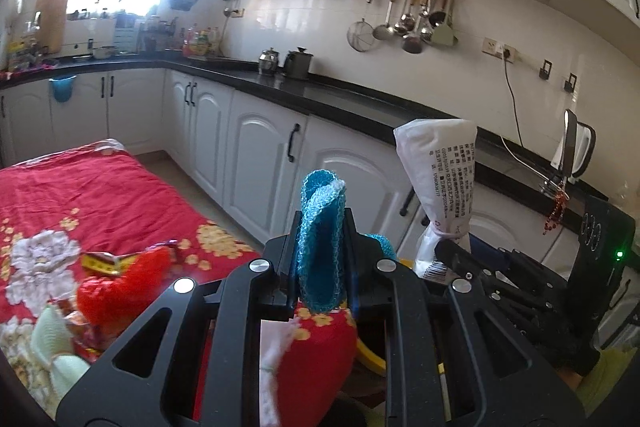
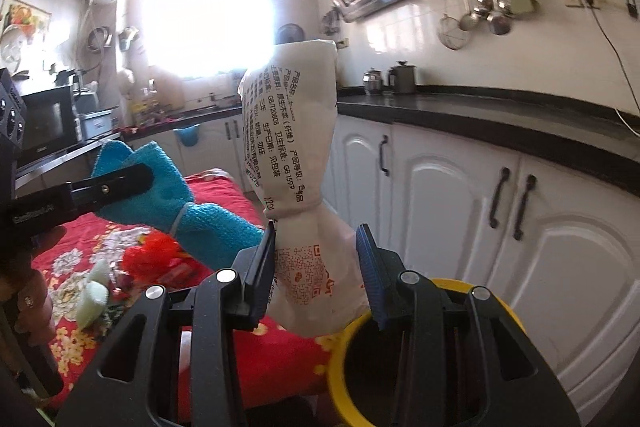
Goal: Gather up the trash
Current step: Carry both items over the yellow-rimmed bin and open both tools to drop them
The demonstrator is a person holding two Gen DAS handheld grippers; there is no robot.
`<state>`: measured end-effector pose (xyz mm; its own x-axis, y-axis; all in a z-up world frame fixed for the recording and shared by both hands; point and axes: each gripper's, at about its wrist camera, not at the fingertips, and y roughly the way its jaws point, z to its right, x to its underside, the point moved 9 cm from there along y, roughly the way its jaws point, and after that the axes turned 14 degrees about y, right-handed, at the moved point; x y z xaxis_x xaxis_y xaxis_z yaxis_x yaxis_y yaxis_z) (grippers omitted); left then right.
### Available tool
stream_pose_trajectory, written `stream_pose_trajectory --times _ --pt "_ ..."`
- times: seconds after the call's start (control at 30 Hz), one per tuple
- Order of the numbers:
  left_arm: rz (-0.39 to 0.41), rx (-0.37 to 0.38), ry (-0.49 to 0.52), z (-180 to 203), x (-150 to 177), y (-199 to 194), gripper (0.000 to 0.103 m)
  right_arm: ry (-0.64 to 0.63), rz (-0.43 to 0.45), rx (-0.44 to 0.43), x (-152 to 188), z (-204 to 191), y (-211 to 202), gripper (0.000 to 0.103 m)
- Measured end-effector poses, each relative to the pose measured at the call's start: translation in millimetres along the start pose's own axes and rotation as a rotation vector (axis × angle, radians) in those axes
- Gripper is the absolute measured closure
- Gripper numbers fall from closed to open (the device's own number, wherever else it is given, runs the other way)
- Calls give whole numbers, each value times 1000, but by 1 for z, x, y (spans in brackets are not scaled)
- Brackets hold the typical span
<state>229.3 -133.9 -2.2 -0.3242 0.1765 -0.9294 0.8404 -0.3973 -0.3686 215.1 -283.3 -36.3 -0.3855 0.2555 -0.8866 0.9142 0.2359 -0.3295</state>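
My left gripper [image 1: 322, 247] is shut on a folded blue knitted cloth [image 1: 320, 227], held upright over the near edge of a table with a red floral cover [image 1: 100, 195]. In the right wrist view the cloth [image 2: 180, 203] hangs from the left gripper [image 2: 132, 181]. My right gripper [image 2: 318, 267] is shut on a white printed plastic bag [image 2: 292, 131], whose twisted waist sits between the pads. The bag [image 1: 440, 163] stands upright above a yellow-rimmed bin [image 2: 340, 367]. Red crumpled wrappers [image 1: 124, 279] and pale green scraps [image 1: 60, 347] lie on the table.
White cabinets [image 1: 256, 155] under a black countertop [image 1: 320, 95] run close along the right of the table. On the counter stand two metal pots [image 1: 286, 63] and an electric kettle [image 1: 576, 151]. Ladles hang on the wall [image 1: 416, 23]. A narrow floor strip separates table and cabinets.
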Motion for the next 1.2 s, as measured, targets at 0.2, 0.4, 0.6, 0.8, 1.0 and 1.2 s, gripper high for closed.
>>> stream_pose_trajectory --times 0.2,0.4,0.6,0.8,1.0,1.2 --pt "-13 26 32 30 -2 27 91 37 -9 70 3 42 5 65" --pt "-55 42 40 49 9 60 91 86 -38 135 15 89 12 65" --pt "-102 57 58 66 20 90 90 140 -61 188 27 128 16 65" --pt "-145 72 61 81 31 117 87 231 -95 196 37 155 24 64" --pt "-182 105 38 87 46 137 67 295 -126 220 50 178 31 55" --pt "-192 96 24 82 55 139 44 302 -113 264 55 189 28 45"
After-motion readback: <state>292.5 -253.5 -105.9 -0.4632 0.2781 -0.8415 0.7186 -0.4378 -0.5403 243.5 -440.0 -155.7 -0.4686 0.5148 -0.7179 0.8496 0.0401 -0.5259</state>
